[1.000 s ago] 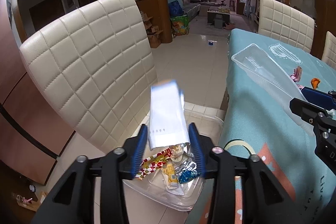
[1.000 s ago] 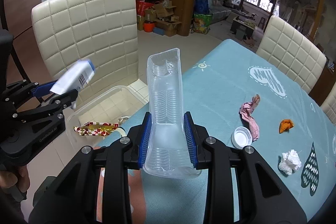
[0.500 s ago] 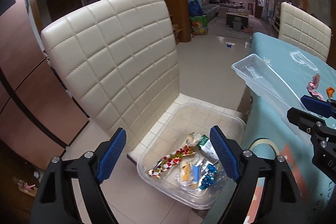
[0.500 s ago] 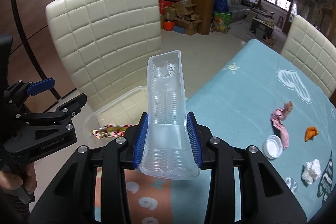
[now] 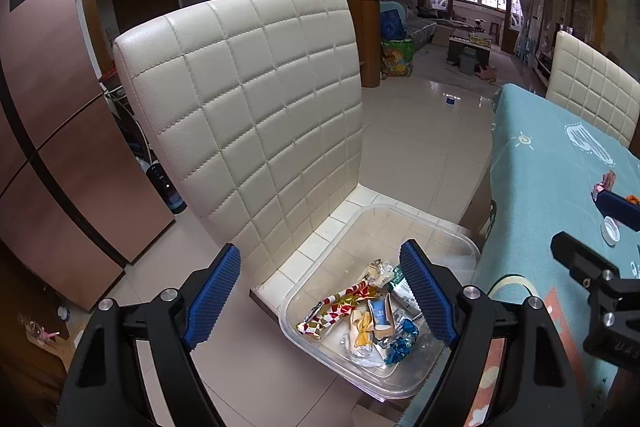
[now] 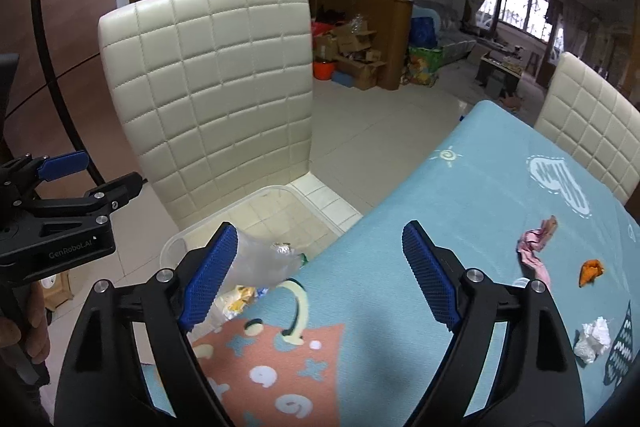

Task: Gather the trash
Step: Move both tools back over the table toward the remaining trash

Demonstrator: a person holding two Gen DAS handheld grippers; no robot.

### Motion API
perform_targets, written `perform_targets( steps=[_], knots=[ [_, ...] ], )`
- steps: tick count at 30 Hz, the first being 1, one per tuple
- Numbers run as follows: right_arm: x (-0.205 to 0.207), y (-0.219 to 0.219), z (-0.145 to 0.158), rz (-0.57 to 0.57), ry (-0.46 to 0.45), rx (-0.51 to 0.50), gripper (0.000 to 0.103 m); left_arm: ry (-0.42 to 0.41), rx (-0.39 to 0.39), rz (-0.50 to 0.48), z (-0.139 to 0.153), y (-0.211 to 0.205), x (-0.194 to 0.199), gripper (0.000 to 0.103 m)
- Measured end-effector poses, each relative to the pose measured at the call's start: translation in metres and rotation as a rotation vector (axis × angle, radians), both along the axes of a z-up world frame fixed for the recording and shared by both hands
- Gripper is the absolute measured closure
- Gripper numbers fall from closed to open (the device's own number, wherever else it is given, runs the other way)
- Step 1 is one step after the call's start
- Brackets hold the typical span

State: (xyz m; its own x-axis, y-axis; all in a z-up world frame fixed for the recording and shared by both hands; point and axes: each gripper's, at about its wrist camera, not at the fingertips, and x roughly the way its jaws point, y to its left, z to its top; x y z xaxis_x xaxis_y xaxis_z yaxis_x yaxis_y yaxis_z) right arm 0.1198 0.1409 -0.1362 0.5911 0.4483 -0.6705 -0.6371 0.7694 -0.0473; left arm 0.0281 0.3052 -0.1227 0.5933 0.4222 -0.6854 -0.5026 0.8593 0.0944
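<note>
A: Tools? Left tool (image 5: 320, 291) spread, holding nothing; right tool (image 6: 316, 271) spread, holding nothing.

B: Trash? Wrappers (image 5: 360, 315) in clear bin (image 5: 472, 251), lower centre; 4 scraps (image 6: 534, 247) on counter (image 6: 460, 195), right.

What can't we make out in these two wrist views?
- Clear tray: motion-blurred in the right wrist view, partly behind the right gripper's finger.
- Bottle cap: mostly hidden behind the other finger.
- Bin bottom layer: covered by wrappers in the left wrist view.

Clear plastic bin (image 5: 460, 247), quilted leather chair (image 5: 256, 107), glossy floor tiles (image 5: 420, 147), printed cloth tablecloth (image 6: 460, 207)
</note>
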Motion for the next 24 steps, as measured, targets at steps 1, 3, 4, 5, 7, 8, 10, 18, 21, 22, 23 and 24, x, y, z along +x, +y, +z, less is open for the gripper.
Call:
perform_targets(
  steps=[1,3,4,5,7,8,10,18,21,22,23,24],
  knots=[
    [0.002,-0.004,0.001,-0.008,0.008,0.004,0.019,0.004,0.000,-0.010,0.000,-0.004,0.002,0.023],
    [0.007,-0.015,0.001,-0.032,0.029,0.013,0.019,0.006,-0.005,-0.029,0.000,-0.010,0.006,0.023],
    [0.008,-0.019,0.001,-0.042,0.033,0.016,0.019,0.004,-0.007,-0.042,0.001,-0.015,0.008,0.023],
    [0.010,-0.026,0.002,-0.052,0.039,0.019,0.019,0.003,-0.007,-0.054,0.001,-0.020,0.009,0.023],
    [0.011,-0.039,0.004,-0.074,0.040,0.024,0.019,0.004,-0.005,-0.082,0.004,-0.031,0.013,0.023],
    [0.011,-0.045,0.004,-0.088,0.036,0.023,0.019,0.002,-0.003,-0.095,0.005,-0.037,0.016,0.023],
    [0.012,-0.062,0.006,-0.116,0.037,0.027,0.019,0.001,-0.008,-0.121,0.007,-0.050,0.021,0.023],
    [0.032,-0.153,-0.002,-0.317,0.052,0.013,0.019,0.013,-0.053,-0.268,0.009,-0.119,0.057,0.023],
    [0.043,-0.187,-0.009,-0.396,0.056,-0.019,0.019,0.027,-0.048,-0.338,0.007,-0.154,0.076,0.023],
    [0.046,-0.197,-0.012,-0.418,0.060,-0.027,0.019,0.034,-0.045,-0.356,0.005,-0.164,0.081,0.023],
    [0.050,-0.208,-0.015,-0.441,0.066,-0.031,0.019,0.046,-0.041,-0.384,0.002,-0.178,0.089,0.023],
    [0.054,-0.215,-0.016,-0.456,0.070,-0.034,0.019,0.058,-0.036,-0.410,-0.001,-0.192,0.097,0.023]
  ],
)
